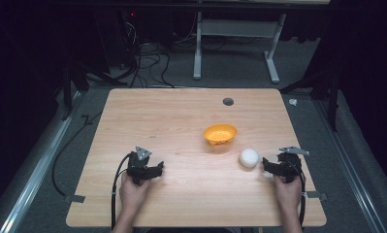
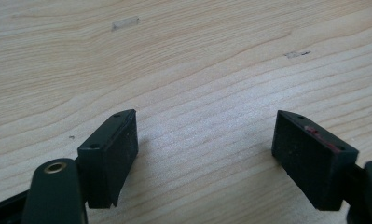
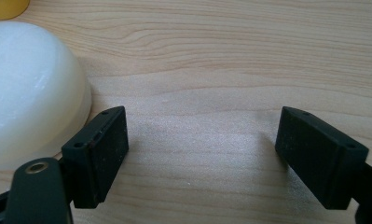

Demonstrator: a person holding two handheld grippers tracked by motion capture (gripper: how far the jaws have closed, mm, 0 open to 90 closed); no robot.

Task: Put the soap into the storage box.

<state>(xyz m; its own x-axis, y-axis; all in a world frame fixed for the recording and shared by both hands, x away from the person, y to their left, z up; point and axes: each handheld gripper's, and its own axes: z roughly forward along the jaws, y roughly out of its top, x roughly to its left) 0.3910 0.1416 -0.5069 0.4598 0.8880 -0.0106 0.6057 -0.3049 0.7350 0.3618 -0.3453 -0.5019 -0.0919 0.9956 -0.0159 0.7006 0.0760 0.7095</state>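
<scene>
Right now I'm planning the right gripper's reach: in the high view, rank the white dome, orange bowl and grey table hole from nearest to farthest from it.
From the right gripper:
1. White dome, just left of its jaws.
2. Orange bowl, farther left and back.
3. Grey table hole, near the far edge.

The left gripper (image 2: 204, 140) has two black jaws that stand wide apart with nothing between them. Under them lies the wooden table (image 2: 188, 60). Far past the jaws, a small pale strip (image 2: 125, 22) lies on the table.
</scene>
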